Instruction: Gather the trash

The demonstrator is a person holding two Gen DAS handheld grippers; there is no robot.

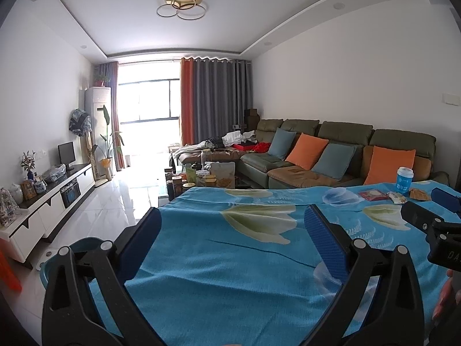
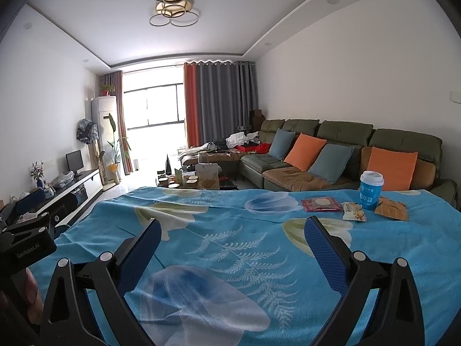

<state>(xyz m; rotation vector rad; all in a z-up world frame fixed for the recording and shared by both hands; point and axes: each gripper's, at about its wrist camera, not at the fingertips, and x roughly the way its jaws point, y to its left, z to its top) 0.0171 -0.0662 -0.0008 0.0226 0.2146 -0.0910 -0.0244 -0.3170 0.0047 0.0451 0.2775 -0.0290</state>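
1. While both tongs hover over the bench [image 2: 219, 230], its cover reads as soft blue cloth w/ pale flower + fern print, a few creases.
2. Left tongs [image 1: 232, 225]: released, blue ribbed pads wide apart, nothing btwn them. Right tongs [image 2: 232, 235]: same, spread wide, nothing gripped.
3. Trash sits at the bench's far right corner, well apart from both tongs: flat red wrapper [image 2: 321, 204], small crinkled white snack packet [image 2: 353, 211] just beside it, orange-brown packet [image 2: 392, 208] flat by the cup.
4. Blue paper cup [image 2: 370, 189], white lid, upright, btwn the white packet + orange-brown one.
5. Around: green sofa [image 2: 340, 155] w/ orange + blue cushions behind the bench; cluttered coffee table [image 2: 196, 180] beyond; blue basin [image 1: 83, 245] rim at bench's left edge.
6. Bare cloth lies btwn tongs + trash; nothing blocks the way.
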